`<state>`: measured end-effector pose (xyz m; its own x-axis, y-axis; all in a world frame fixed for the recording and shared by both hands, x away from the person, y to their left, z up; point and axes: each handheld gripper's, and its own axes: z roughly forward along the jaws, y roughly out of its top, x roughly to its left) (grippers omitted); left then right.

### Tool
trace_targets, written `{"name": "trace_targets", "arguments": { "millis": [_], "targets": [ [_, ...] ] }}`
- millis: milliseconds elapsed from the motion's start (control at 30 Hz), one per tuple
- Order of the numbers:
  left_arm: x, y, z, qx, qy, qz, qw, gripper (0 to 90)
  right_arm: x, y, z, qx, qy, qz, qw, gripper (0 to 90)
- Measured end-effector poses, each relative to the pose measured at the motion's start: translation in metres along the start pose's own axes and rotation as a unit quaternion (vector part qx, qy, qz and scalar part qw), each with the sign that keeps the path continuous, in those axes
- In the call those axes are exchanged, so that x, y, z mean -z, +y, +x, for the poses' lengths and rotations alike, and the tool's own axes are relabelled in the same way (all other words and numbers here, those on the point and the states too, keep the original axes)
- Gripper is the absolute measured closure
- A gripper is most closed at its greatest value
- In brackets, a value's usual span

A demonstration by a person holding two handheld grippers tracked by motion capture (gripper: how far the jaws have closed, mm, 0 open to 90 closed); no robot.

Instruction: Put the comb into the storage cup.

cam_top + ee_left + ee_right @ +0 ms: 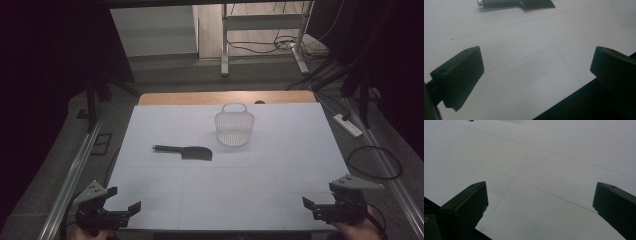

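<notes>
Currently at rest: both grippers empty, knife and basket untouched

Presently the left gripper (121, 200) sits at the near left corner of the table (280, 200), its jaws spread wide with nothing between them. The right gripper (316, 205) sits at the near right corner, jaws likewise released and empty. In each gripper view the two black jaws stand well apart over bare white tabletop.

Location of items, taken from the basket (234, 125) as landmark: the basket stands upright toward the far middle of the table, with its handle raised. The knife (184, 151) lies flat just beside the basket, on its near left side, apart from it. Its handle points away from the basket to the left, and its broad blade is the end nearer the basket. In the left gripper view the knife (516, 3) lies ahead at the top edge, well apart from the jaws.

Judgement on the step in hand: the work appears to be at its start, with a reach for the knife the likely first move. The left gripper is the better placed, since the handle faces its side. It is advisable to come down over the handle rather than the blade, set the jaws across the handle's width, close firmly, and lift level so the blade end does not drop or sweep into the basket.

Markings: no brand, label or writing can be read on the knife, basket, table or grippers. Thin ruled lines cross the tabletop.
</notes>
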<state>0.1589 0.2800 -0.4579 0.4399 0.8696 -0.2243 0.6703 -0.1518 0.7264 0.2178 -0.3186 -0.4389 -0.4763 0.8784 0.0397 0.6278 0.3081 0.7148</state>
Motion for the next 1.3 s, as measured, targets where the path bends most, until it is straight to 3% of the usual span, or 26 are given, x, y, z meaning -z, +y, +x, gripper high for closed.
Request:
{"name": "trace_targets", "arguments": {
  "millis": [500, 1033, 1300],
  "targets": [
    [-0.006, 0.006, 0.0, -0.005, -0.007, 0.007, 0.9999, 0.0, -0.001, 0.0, 0.002, 0.011, -0.001, 0.003, 0.9999, 0.4],
    [-0.023, 0.019, 0.007, -0.014, -0.051, 0.016, 0.9985, 0.0, -0.002, 0.001, 0.004, 0.018, 0.0, 0.007, 0.9998, 0.4],
    [-0.031, 0.032, 0.008, -0.021, -0.04, 0.03, 0.9985, 0.0, -0.003, 0.001, 0.005, 0.024, -0.002, 0.01, 0.9997, 0.5]
  ]
}}
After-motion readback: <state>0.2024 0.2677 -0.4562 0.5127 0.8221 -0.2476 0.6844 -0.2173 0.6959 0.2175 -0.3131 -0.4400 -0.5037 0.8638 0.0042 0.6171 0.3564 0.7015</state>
